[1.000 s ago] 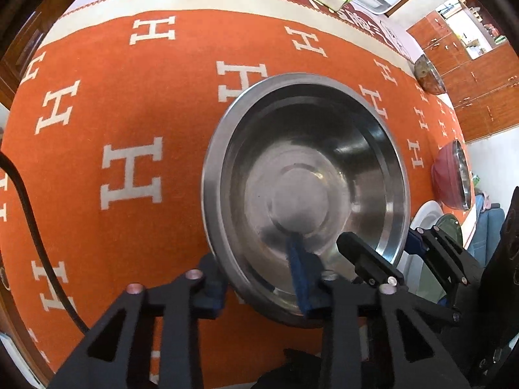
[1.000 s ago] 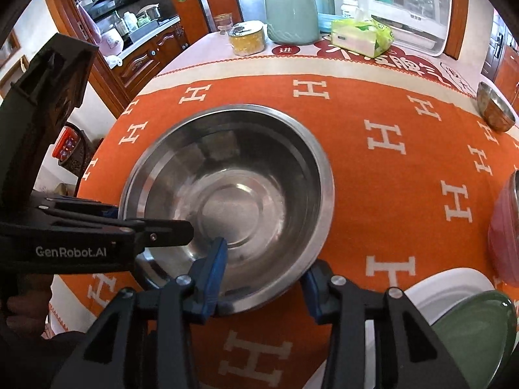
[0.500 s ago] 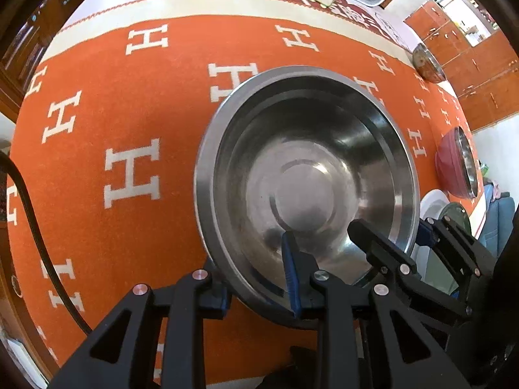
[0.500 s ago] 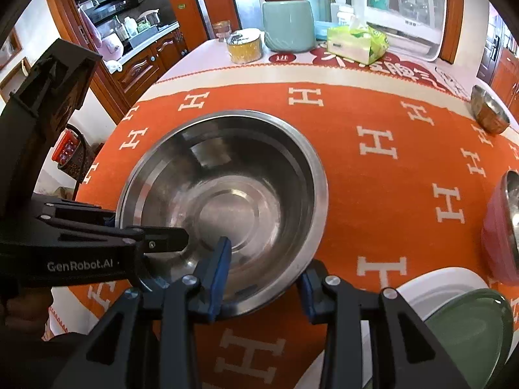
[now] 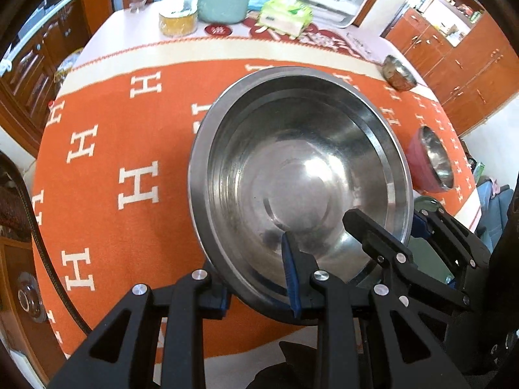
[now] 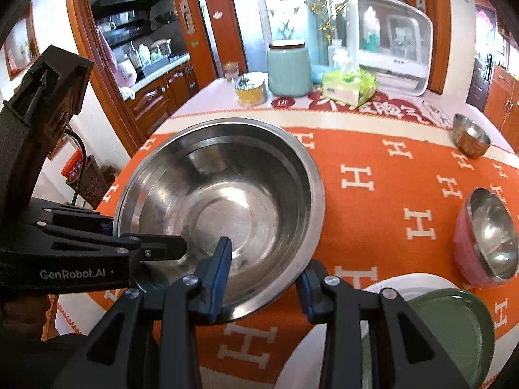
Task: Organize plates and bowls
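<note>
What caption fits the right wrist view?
Both grippers, right gripper and left gripper, clamp the large steel bowl by its rim above the orange tablecloth.

A home dining room: wooden cabinets (image 6: 155, 97), clothed table (image 6: 389, 175), countertop dish sterilizer (image 6: 389, 42), adjoining kitchen.

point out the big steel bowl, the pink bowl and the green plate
big steel bowl (image 6: 227, 214): right wrist view, inner bottom.
pink bowl (image 6: 467, 253): right wrist view, pink outer wall.
green plate (image 6: 451, 327): right wrist view, upper face.
</note>
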A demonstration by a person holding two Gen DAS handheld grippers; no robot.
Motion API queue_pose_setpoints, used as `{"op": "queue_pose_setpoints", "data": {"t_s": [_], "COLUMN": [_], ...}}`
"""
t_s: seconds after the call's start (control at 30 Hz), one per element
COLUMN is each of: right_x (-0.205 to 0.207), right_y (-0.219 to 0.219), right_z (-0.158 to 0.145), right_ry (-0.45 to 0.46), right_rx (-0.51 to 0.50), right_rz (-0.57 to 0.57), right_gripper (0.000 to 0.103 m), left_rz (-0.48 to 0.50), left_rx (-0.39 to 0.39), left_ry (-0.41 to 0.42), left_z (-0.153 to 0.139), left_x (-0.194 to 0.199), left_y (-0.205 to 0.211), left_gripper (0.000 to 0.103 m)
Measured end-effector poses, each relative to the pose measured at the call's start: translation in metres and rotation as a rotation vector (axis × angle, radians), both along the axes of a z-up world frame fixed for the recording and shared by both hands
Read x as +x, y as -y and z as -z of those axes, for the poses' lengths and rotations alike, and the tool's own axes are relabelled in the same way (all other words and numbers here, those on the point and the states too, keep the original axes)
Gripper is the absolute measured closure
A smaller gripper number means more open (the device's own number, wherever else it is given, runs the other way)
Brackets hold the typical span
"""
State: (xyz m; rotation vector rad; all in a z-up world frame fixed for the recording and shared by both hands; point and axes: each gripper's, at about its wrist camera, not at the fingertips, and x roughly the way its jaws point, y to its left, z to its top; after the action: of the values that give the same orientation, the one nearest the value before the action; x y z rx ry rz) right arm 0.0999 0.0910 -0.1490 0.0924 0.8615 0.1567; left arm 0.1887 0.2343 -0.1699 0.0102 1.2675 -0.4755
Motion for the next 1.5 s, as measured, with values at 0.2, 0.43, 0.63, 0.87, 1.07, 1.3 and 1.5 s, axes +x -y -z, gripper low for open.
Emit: {"op": "queue_pose_setpoints", "data": {"t_s": [0.2,0.43,0.63,0.87,1.07,1.3,1.5], "right_x": [-0.026,-0.058,-0.086,-0.115,-0.136,-0.150,-0.157], "right_y": [0.014,0.035,0.066,0.113,0.153,0.202,0.240], "right_z": [-0.014,-0.027,-0.034,-0.041,-0.045,-0.049,-0.043], "right_ry": [0.060,0.107,0.128,0.123,0.100,0.077,0.041], "right_rx": [-0.005,-0.029,-0.046,-0.056,-0.070,-0.103,-0.119], "right_rz": [0.036,0.090,0.159,0.220,0.238,0.243,0.225], "right_gripper": [0.066,0.066,0.066,0.066,0.066,0.066,0.066], "left_rz": [0.044,0.105,0.172,0.243,0.265,0.276,0.269], "left_rx": [-0.012,-0.030,-0.045,-0.049,-0.057,-0.084,-0.094], "left_ry": [0.056,0.101,0.125,0.128,0.120,0.117,0.104], "left_z": [-0.023,-0.041,-0.050,-0.059,-0.063,-0.066,-0.062], "left_x": [-0.026,-0.052,-0.069,-0.097,-0.118,-0.137,-0.148], "left_y": [0.013,0.041,0.080,0.135,0.177,0.231,0.272], "left_gripper": [0.079,0.079,0.079,0.078,0.078,0.078,0.078]}}
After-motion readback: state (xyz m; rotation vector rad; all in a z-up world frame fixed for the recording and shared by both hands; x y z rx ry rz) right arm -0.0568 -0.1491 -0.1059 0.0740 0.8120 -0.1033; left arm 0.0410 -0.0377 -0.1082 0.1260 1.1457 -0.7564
